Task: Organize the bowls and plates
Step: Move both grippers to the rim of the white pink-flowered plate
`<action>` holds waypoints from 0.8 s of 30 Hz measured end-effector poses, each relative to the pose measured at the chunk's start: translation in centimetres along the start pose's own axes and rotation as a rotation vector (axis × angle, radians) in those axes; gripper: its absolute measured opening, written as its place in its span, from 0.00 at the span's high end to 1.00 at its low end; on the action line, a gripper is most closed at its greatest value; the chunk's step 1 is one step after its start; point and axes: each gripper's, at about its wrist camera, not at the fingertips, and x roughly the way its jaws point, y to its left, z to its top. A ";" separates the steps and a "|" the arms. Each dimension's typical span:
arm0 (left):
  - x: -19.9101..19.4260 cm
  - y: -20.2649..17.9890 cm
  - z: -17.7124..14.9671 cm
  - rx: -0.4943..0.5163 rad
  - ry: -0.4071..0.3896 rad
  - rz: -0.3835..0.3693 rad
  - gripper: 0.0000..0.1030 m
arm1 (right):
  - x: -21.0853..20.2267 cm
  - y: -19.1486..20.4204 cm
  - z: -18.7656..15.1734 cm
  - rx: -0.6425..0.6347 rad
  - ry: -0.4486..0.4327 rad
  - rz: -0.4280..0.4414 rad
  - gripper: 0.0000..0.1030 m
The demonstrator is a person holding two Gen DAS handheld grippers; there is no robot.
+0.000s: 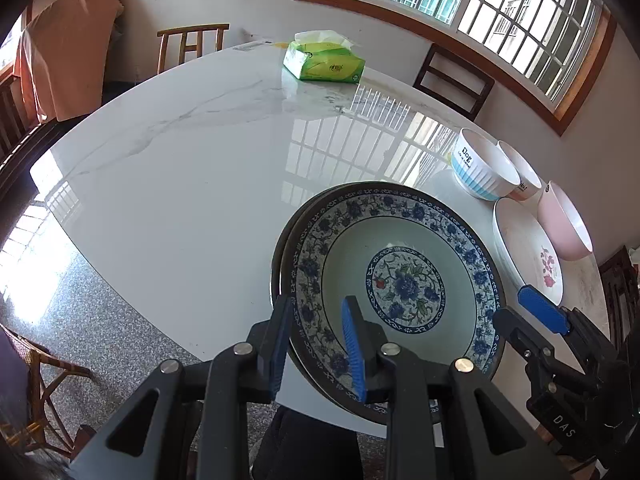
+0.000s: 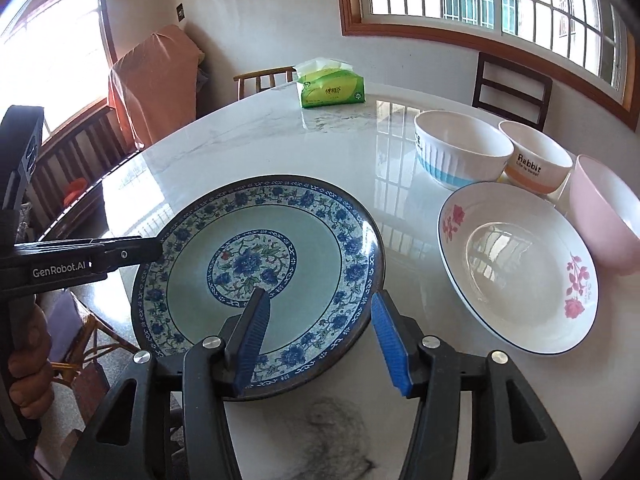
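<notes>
Blue-patterned plate [image 2: 256, 256] lies at the marble table's [image 1: 180, 152] near edge. Left gripper [image 1: 316, 348] clamps its rim; right gripper [image 2: 320, 344] straddles the opposite rim, pads clear of it.

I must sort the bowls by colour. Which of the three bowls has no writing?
The plain pink bowl. The blue-striped bowl reads "Dog" and the orange-banded bowl reads "Rabbit".

Glossy marble-like table [image 2: 248, 136], glazed ceramic plate [image 2: 320, 216], seemingly plastic-wrapped tissue pack [image 2: 332, 92]
</notes>
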 end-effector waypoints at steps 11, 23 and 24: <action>-0.8 -5.3 -0.3 0.124 0.014 -0.092 0.70 | -5.6 -6.9 -2.1 0.210 -0.115 -0.040 0.52; 2.0 -15.7 1.6 0.258 0.132 -0.250 0.69 | -7.2 -17.0 -6.0 0.493 -0.135 -0.065 0.50; 2.5 -16.4 2.0 0.259 0.145 -0.260 0.69 | -6.9 -17.6 -6.1 0.509 -0.137 -0.062 0.50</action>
